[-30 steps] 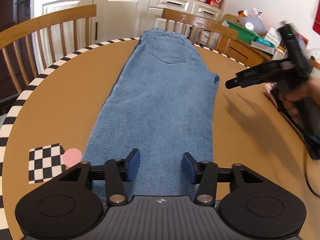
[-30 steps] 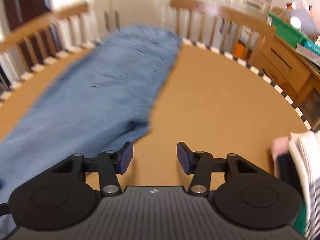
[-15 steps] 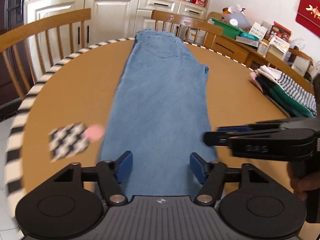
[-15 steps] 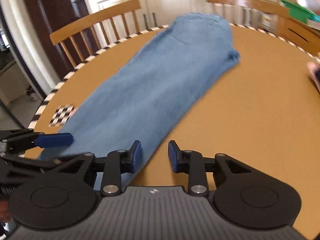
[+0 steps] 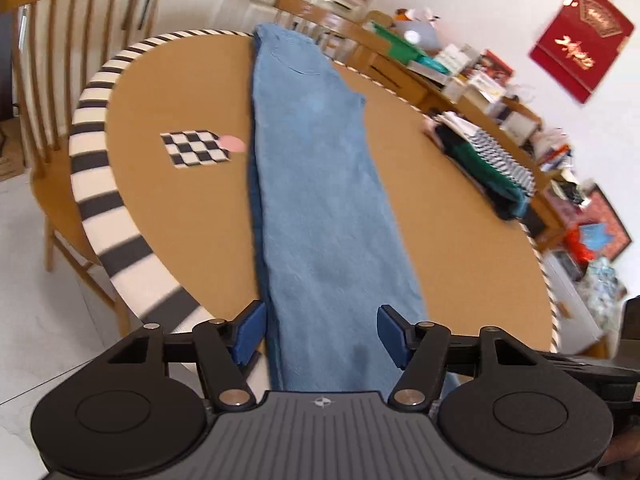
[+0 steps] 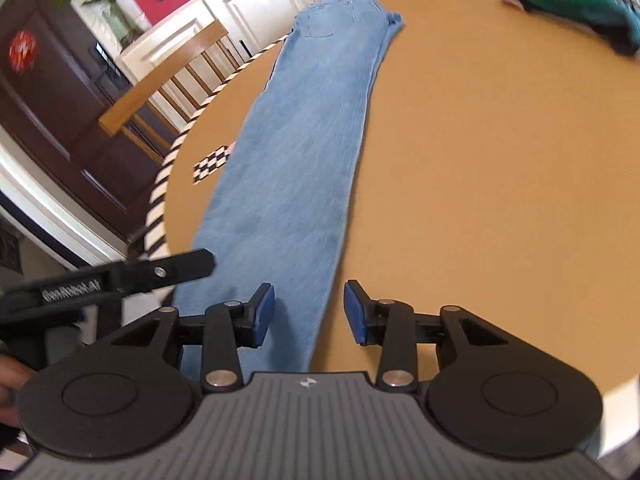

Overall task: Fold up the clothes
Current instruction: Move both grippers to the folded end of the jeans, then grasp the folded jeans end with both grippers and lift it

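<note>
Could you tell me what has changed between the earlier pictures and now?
Both grippers have swung round to the near hem end of the jeans. The left gripper now straddles the hem, open; the right gripper, jaws opening, frames the hem's right edge. Nothing is gripped. The jeans still lie flat on the table, folded clothes pile unmoved.

Wide bare surface [image 6: 480, 160] opens right of the jeans [image 6: 304, 152] in the right wrist view; folded clothes [image 6: 576, 4] block the upper right, chairs [image 6: 160, 96] ring the upper-left edge, checkered marker [image 6: 212, 162] left.
</note>
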The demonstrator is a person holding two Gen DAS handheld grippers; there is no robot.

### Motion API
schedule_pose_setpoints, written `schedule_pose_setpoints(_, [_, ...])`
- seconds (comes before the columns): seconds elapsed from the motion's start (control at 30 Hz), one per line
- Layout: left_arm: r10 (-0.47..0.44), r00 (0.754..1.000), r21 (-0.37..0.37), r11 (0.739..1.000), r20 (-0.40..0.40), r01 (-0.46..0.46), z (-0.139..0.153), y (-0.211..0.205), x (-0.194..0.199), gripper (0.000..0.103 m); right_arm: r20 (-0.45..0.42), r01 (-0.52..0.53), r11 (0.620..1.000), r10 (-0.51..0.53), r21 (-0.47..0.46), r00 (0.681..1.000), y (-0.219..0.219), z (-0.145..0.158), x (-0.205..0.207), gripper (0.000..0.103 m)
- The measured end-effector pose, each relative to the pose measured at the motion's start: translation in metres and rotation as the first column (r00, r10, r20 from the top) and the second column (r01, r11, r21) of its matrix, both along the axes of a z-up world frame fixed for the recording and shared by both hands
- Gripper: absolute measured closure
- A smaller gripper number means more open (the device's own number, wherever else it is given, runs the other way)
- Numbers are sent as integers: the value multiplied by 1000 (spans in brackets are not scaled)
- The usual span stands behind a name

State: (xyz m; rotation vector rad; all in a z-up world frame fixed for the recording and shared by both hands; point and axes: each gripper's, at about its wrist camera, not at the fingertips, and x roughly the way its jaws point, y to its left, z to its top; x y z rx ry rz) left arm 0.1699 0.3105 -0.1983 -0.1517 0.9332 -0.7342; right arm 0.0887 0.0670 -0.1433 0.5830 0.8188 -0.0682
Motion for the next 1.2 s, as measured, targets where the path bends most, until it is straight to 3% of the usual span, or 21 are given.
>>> schedule_pose_setpoints(0.13, [-64, 996, 9, 998, -57, 64, 1, 4, -2, 35, -11, -22, 999, 22, 40, 1000, 3, 1, -6, 59])
schedule_pose_setpoints(0.27, [-83, 981, -67, 995, -178, 72, -3, 14, 4, 29, -13, -9, 972, 12, 235, 1000, -11, -6, -16, 54])
schedule_pose_setpoints(0.33, [-78, 967, -112, 992, -245, 51, -7, 21, 13, 29, -27, 17, 937, -8, 348, 1000, -23, -13, -19, 53])
schedule_pose_setpoints(0.43, [-64, 919, -207, 978, -388, -19, -20, 32, 26, 27, -58, 58, 856, -33, 514, 998, -41, -27, -21, 53])
schedule_pose_setpoints(0.53, [-78, 869, -272, 960, -489, -67, -32, 38, 37, 27, -62, 51, 815, -19, 577, 998, -46, -35, -17, 53])
schedule_pose_setpoints(0.63, [-103, 871, -273, 961, -480, -36, -35, 33, 38, 27, -66, 43, 788, -3, 615, 998, -45, -40, -11, 52])
schedule_pose_setpoints(0.73, [-114, 884, -266, 964, -453, -12, -35, 29, 37, 26, -37, -2, 798, 30, 603, 999, -43, -39, -10, 49])
schedule_pose_setpoints(0.83, [-112, 882, -281, 960, -457, -24, -38, 29, 37, 25, -27, -8, 801, 30, 598, 999, -45, -41, -14, 58])
schedule_pose_setpoints(0.97, [-126, 878, -307, 951, -462, -25, -38, 21, 34, 24, -36, 15, 798, 8, 602, 999, -43, -42, -8, 61])
schedule_pose_setpoints(1.0, [-127, 880, -302, 953, -457, -19, -37, 18, 34, 24, -43, 21, 810, 5, 586, 999, -42, -42, -6, 70])
schedule_pose_setpoints(1.03, [-127, 883, -297, 955, -453, -15, -36, 15, 33, 26, -50, 27, 821, 2, 571, 999, -40, -42, -5, 78])
schedule_pose_setpoints(1.07, [-122, 884, -283, 959, -452, -12, -36, 14, 33, 43, -64, 43, 819, -7, 572, 998, -41, -46, -7, 96])
schedule_pose_setpoints(1.1, [-106, 880, -241, 970, -463, -10, -39, 13, 34, 62, -79, 59, 816, -17, 575, 997, -42, -49, -9, 94])
schedule_pose_setpoints(1.13, [-78, 872, -189, 982, -484, -17, -45, 13, 35, 94, -87, 84, 794, -39, 603, 995, -45, -53, -12, 95])
schedule_pose_setpoints(1.2, [-62, 824, -235, 968, -563, -88, -58, 23, 40, 95, -97, 110, 768, -63, 631, 993, -48, -56, -17, 95])
